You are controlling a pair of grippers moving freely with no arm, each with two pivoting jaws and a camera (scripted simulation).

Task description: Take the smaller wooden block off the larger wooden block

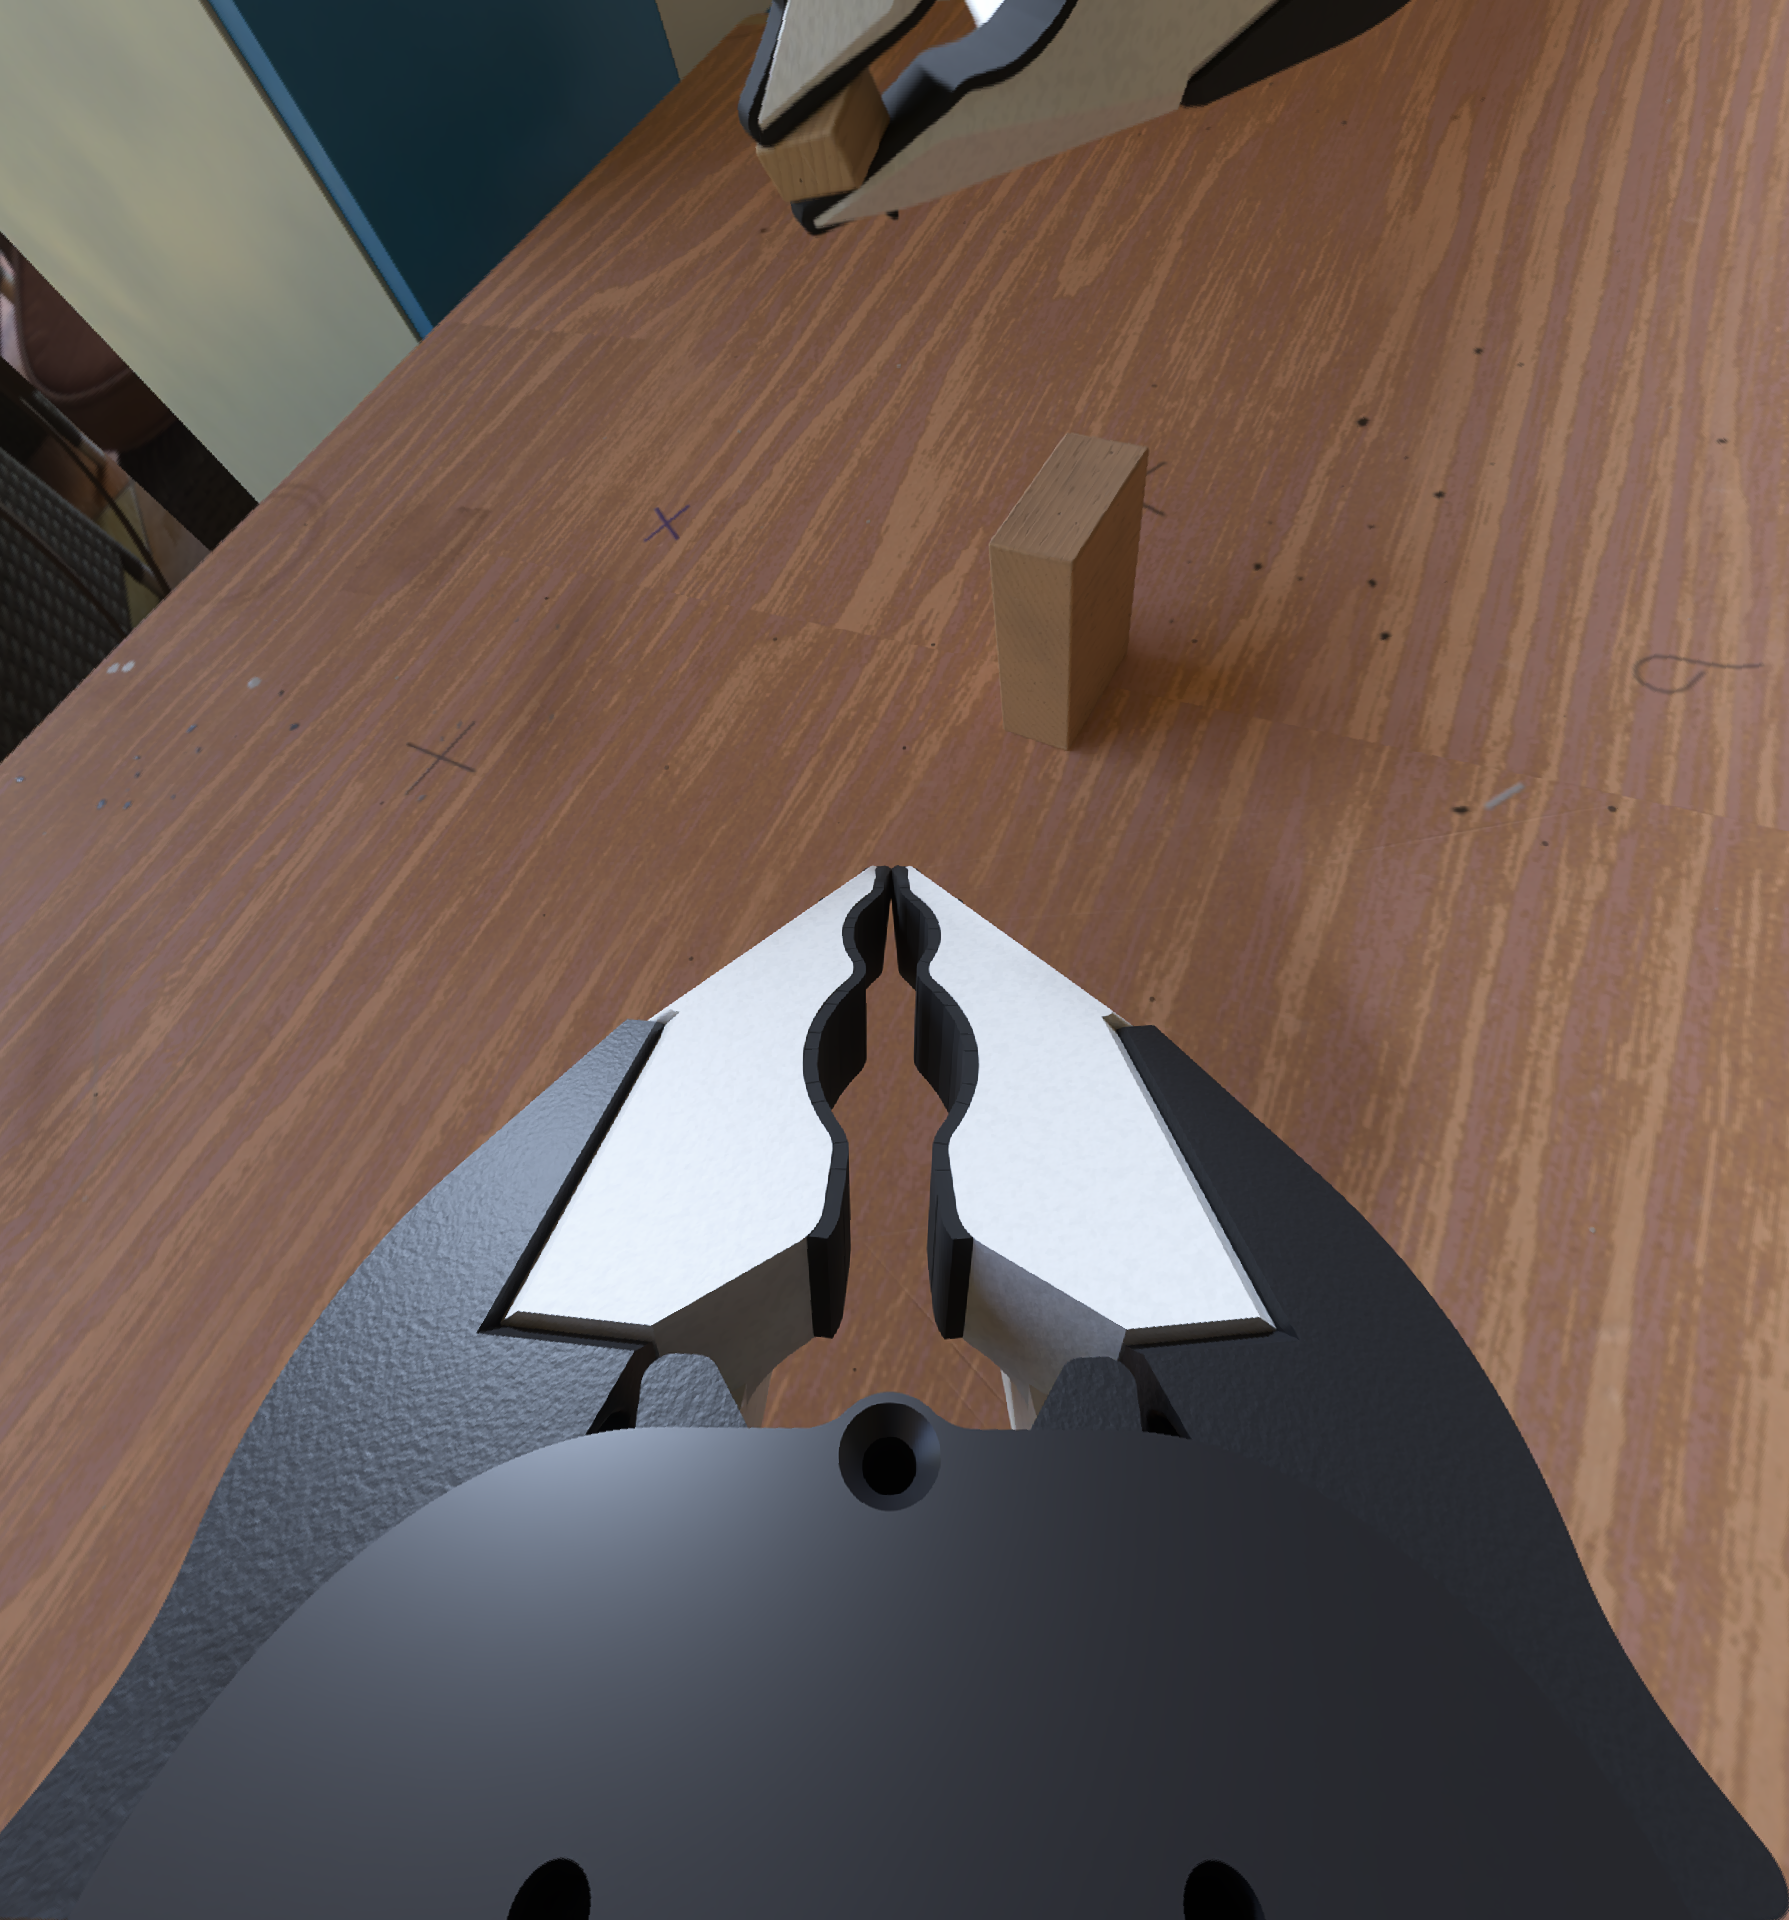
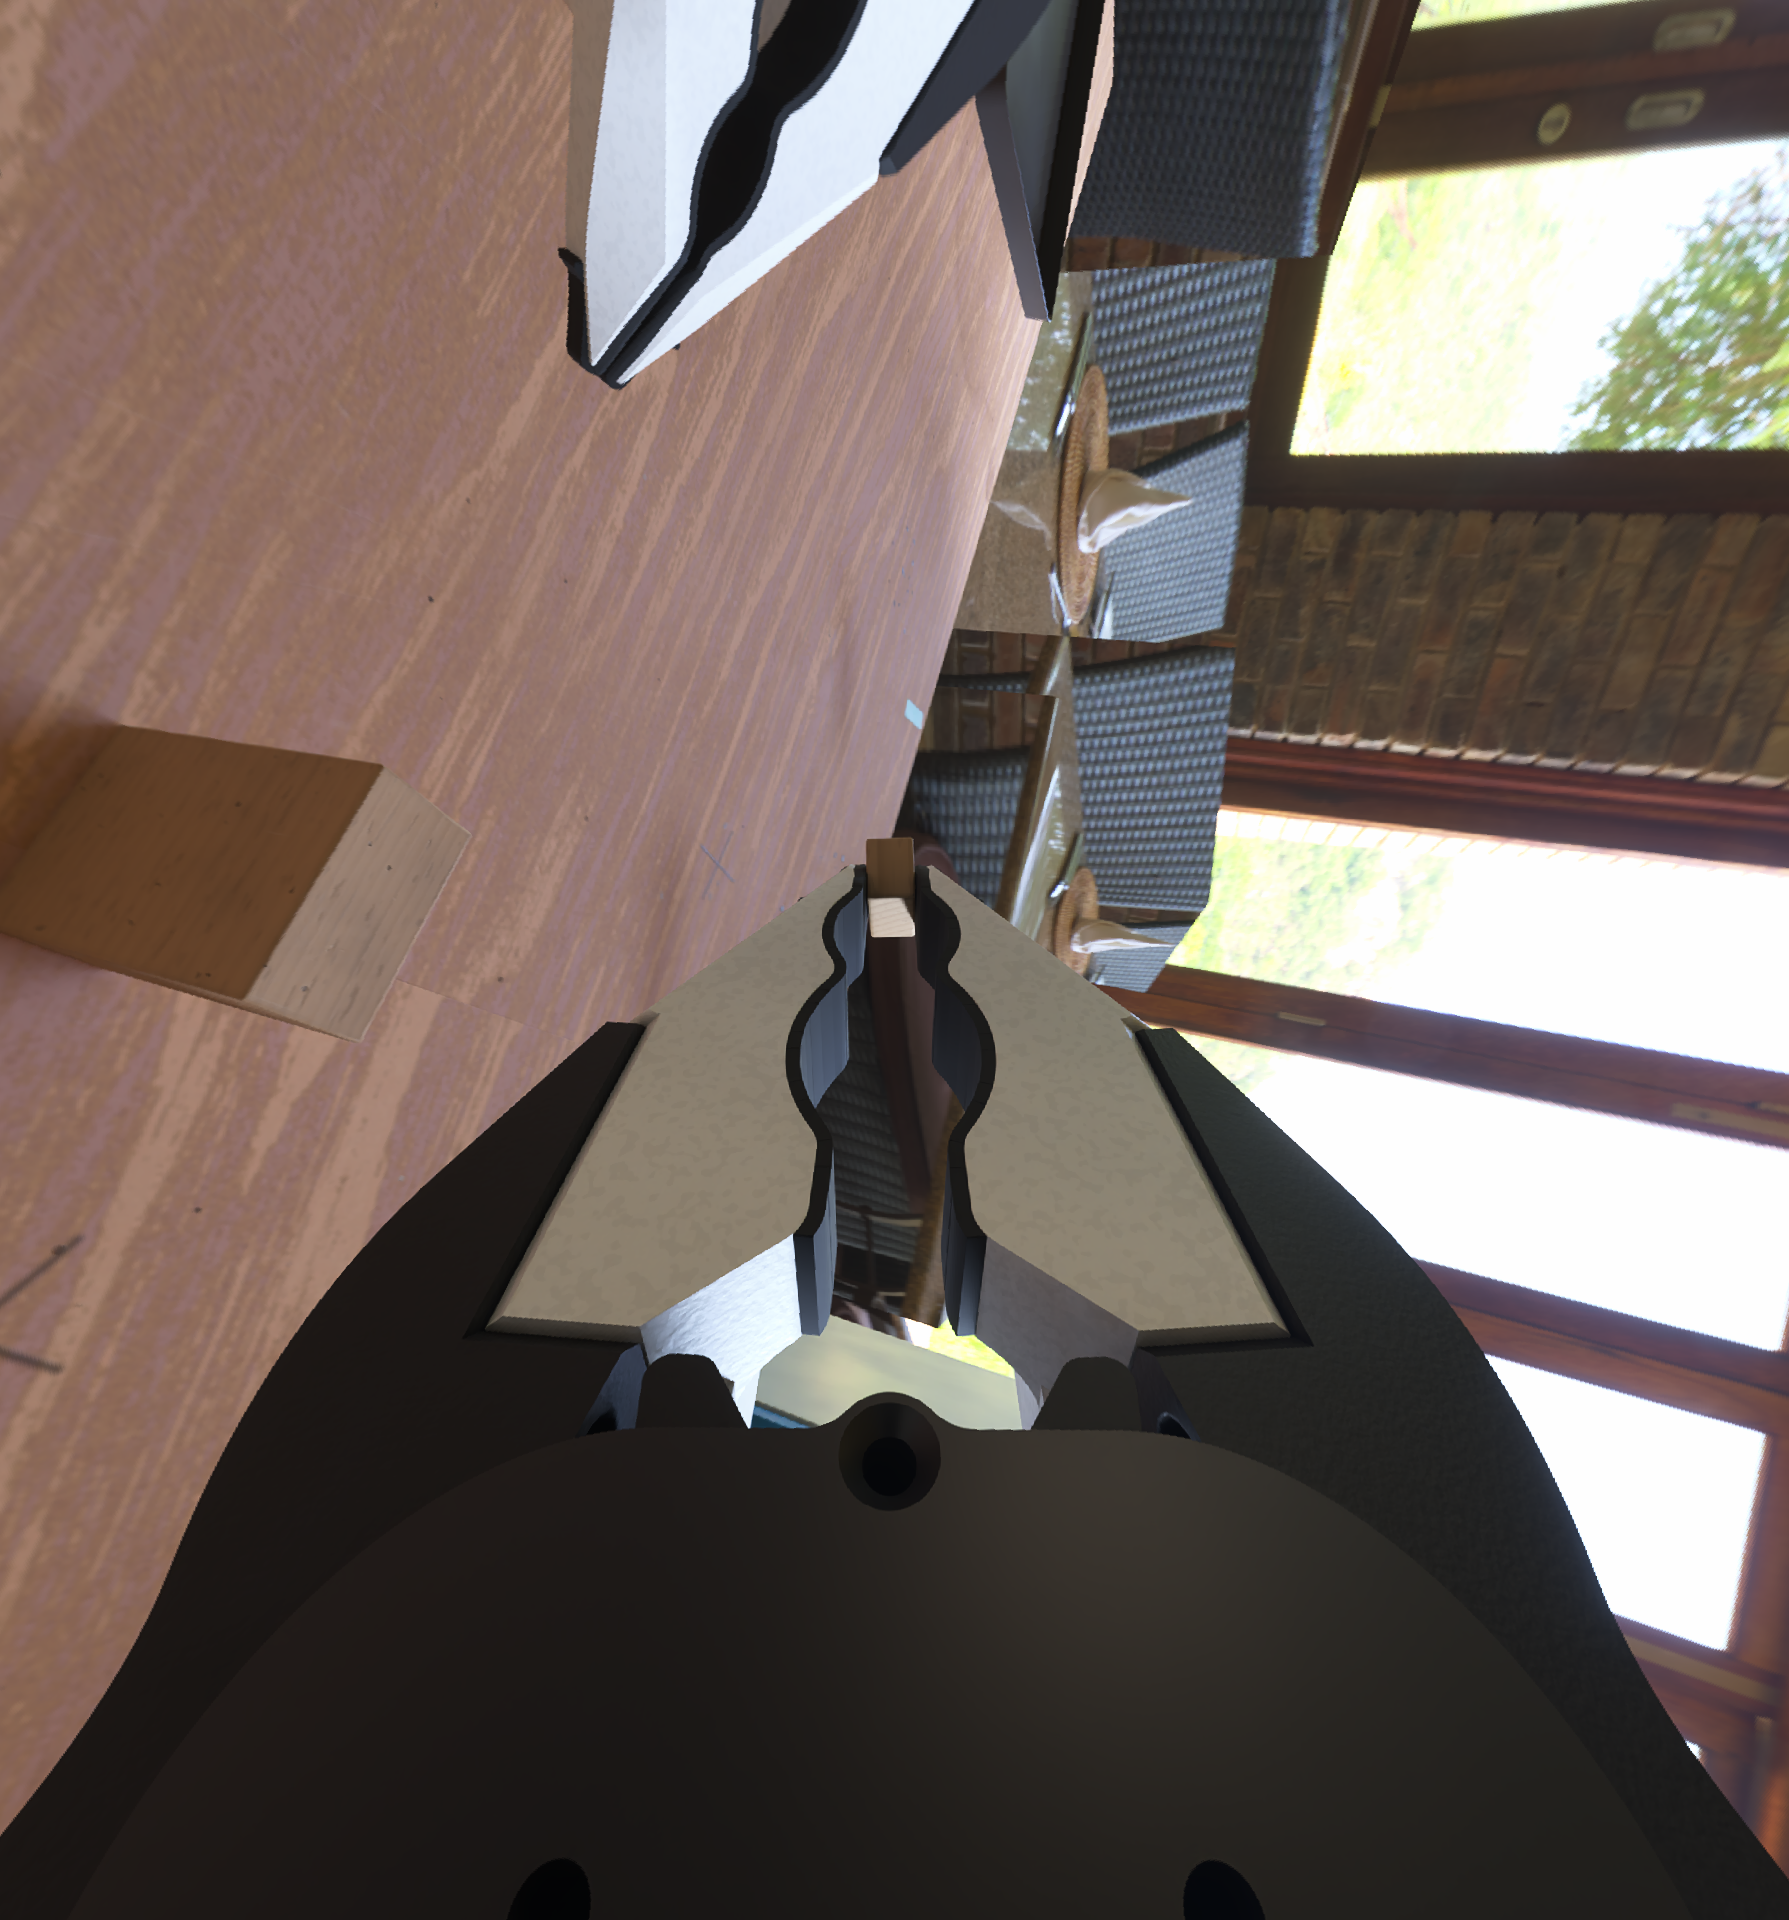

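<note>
Already the lift looks done: the smaller wooden block [image 1: 817, 145] sits clamped between the fingertips of the right gripper [image 2: 892, 891], carried clear of the table [image 1: 661, 935] and well apart from the larger wooden block [image 1: 1069, 592]. Larger block stands upright on its narrow end, alone on the wood-grain top, nothing on its upper face. In the right wrist view the small block shows as a pale sliver pinched at the very tips, part of it poking out past them; grip area is small, so I judge it could twist or slip if moved briskly. That view is rolled sideways, table to the left, windows and wicker chairs [image 2: 1160, 748] to the right, larger block low left. The left gripper [image 1: 890, 878] hangs over bare table short of the larger block, its fingertips pressed together with nothing between them; it takes no part in the hold. Pen crosses [image 1: 666, 523] mark the surface near the blocks. What is left, by my reading: set the small block down somewhere on the table away from the larger one and release it. Whether any particular spot is intended, cannot tell.
</note>
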